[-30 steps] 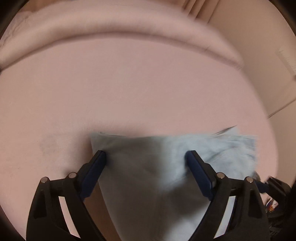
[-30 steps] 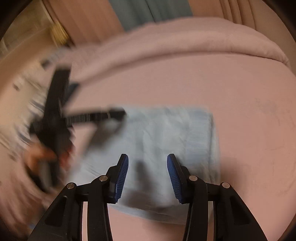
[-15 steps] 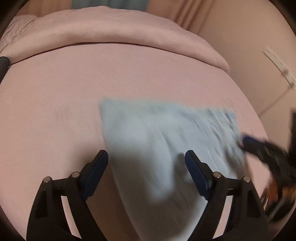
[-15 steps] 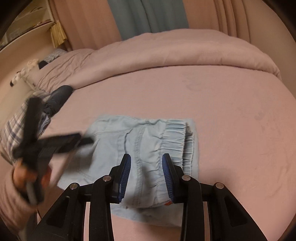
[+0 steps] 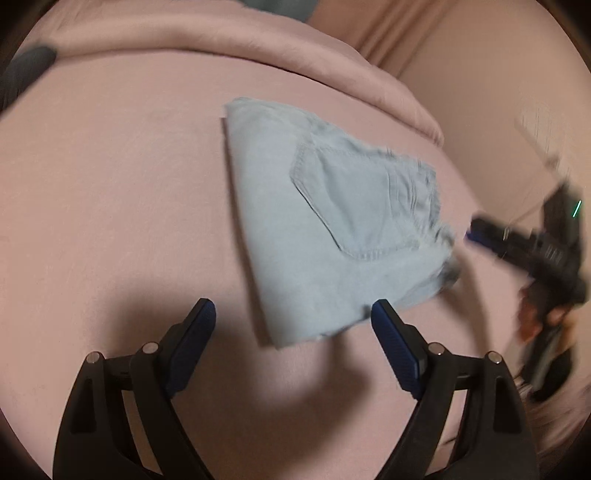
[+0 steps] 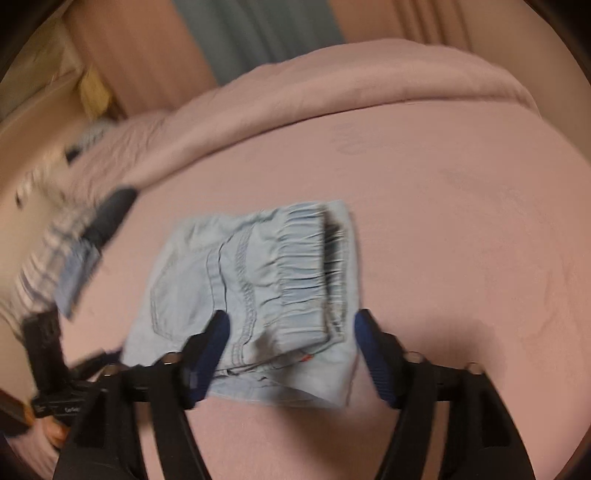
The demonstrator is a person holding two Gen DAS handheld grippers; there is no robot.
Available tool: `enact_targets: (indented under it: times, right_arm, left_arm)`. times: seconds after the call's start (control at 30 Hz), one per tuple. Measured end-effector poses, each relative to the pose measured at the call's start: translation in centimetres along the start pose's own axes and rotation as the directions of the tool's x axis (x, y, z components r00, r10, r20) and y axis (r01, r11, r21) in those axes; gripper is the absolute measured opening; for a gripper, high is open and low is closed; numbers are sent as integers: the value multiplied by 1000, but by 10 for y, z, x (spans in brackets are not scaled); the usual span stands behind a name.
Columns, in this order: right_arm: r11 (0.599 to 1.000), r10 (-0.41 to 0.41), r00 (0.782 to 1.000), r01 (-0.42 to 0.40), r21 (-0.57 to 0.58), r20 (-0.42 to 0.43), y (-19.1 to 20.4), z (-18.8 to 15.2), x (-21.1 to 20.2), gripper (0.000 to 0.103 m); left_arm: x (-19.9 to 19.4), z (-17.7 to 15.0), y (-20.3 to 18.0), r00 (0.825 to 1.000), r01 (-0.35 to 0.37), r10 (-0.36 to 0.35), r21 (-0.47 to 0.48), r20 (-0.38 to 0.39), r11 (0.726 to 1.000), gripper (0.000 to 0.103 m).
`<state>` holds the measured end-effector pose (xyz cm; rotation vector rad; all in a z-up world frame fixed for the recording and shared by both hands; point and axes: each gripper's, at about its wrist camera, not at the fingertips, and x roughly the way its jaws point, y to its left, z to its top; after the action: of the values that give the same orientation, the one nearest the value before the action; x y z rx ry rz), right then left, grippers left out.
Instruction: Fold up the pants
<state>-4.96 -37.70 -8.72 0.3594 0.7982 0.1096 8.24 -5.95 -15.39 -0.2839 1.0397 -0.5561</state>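
The light blue pants (image 5: 332,221) lie folded into a compact block on the pink bed, back pocket up; in the right wrist view (image 6: 258,291) the elastic waistband faces right. My left gripper (image 5: 293,314) is open and empty, above the bed just short of the pants' near edge. My right gripper (image 6: 290,326) is open and empty, its fingers over the near edge of the folded pants. The right gripper also shows blurred at the right of the left wrist view (image 5: 528,240).
The pink bed sheet (image 5: 110,184) spreads all around the pants. A rolled pink duvet (image 6: 369,88) lies across the far side. A plaid cloth and a dark object (image 6: 107,214) lie at the bed's left. Curtains (image 6: 258,33) hang behind.
Both grippers have drawn back from the pants, which now lie flat and folded on the bed. The right gripper's jaws have widened. The left gripper no longer has cloth between its fingers.
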Motion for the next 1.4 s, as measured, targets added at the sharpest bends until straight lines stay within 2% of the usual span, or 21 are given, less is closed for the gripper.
enact_targets:
  times: [0.07, 0.17, 0.2, 0.3, 0.37, 0.43, 0.5, 0.53, 0.63, 0.67, 0.83, 0.9, 1.0, 1.17, 1.4]
  right_arm:
    - [990, 71, 997, -68, 126, -22, -24, 2, 5, 73]
    - [956, 159, 986, -142, 258, -45, -49, 4, 26, 74]
    - [950, 166, 985, -145, 276, -55, -50, 3, 33, 75]
    - [924, 236, 965, -187, 333, -112, -54, 3, 63, 75]
    - [926, 261, 958, -214, 310, -118, -48, 6, 73, 75]
    - [929, 270, 955, -224, 295, -126, -41, 11, 81, 75]
    - [929, 283, 951, -238, 285, -126, -35, 15, 86, 69]
    - [931, 283, 951, -241, 276, -127, -32, 15, 86, 62]
    - [935, 280, 954, -246, 254, -106, -35, 12, 74, 52]
    - [940, 270, 958, -241, 240, -97, -32, 11, 71, 49]
    - [964, 205, 975, -187, 188, -82, -25, 14, 55, 40]
    - [969, 198, 978, -187, 160, -58, -14, 17, 46, 36]
    - [972, 208, 978, -205, 112, -19, 5, 26, 32, 35]
    - [976, 216, 976, -216, -6, 39, 41, 45, 20, 35]
    - [964, 259, 964, -255, -73, 59, 81, 80, 43, 35]
  left_arm:
    - [7, 15, 6, 998, 65, -66, -85, -10, 994, 87]
    - [20, 30, 24, 981, 172, -186, -222, -44, 960, 87]
    - [31, 37, 29, 970, 212, -236, -276, -60, 938, 87]
    - [35, 45, 32, 951, 275, -308, -359, -35, 892, 87]
    - [39, 51, 32, 942, 299, -334, -377, -28, 876, 86]
    - [34, 50, 34, 943, 295, -330, -378, -30, 878, 75]
    - [37, 46, 36, 949, 270, -313, -387, -51, 882, 42]
    - [36, 48, 41, 952, 255, -301, -396, -56, 882, 35]
    - [45, 48, 47, 950, 262, -309, -432, -40, 863, 29]
    - [44, 49, 46, 953, 253, -299, -428, -42, 868, 26]
    - [30, 55, 19, 986, 142, -159, -262, -44, 955, 13]
    - [22, 55, 11, 992, 116, -125, -211, -28, 971, 12]
    - [5, 59, 2, 997, 81, -80, -147, 15, 986, 12]
    - [-32, 77, 3, 994, 37, -30, -70, 101, 997, 12]
    - [-62, 108, 32, 986, -37, 44, -47, 158, 998, 12]
